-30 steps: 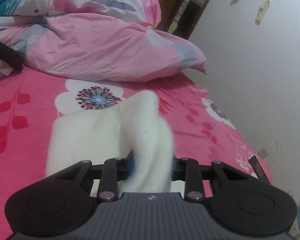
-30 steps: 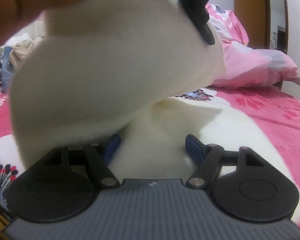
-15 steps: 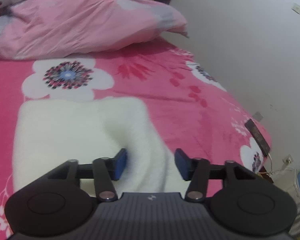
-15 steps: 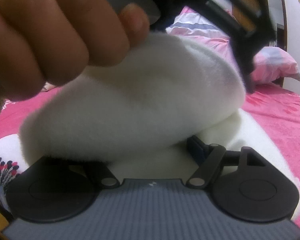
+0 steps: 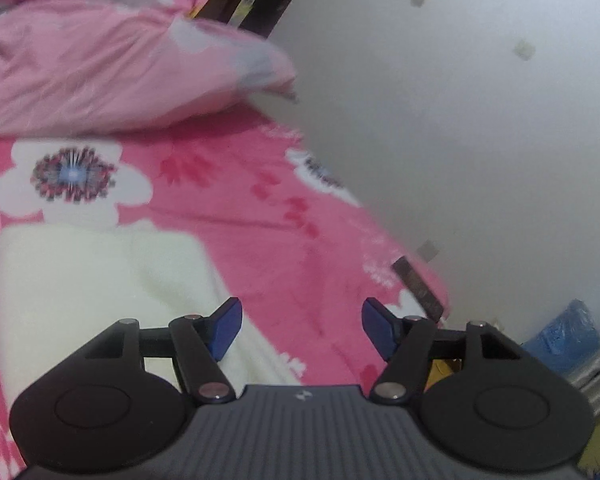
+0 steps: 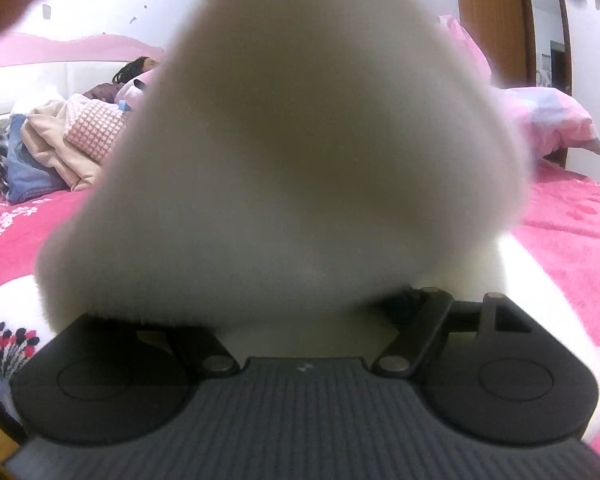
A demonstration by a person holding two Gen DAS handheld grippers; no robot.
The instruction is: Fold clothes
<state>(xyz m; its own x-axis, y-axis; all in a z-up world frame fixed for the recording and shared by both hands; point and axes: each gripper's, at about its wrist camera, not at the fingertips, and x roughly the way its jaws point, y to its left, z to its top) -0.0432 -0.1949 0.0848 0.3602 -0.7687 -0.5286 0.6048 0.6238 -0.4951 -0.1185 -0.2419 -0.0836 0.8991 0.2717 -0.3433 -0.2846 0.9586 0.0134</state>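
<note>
Fleece [image 6: 320,168] blocks the right gripper's view; clothes pile [image 6: 60,148] behind.

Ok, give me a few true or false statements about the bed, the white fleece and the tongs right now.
1. The left tongs are open, gripping nothing. True.
2. The white fleece lies on a green sheet. False: the sheet is pink with flowers.
3. The white fleece blocks most of the right wrist view. True.
4. The clothes pile sits on the floor. False: it sits on the sheet.
</note>
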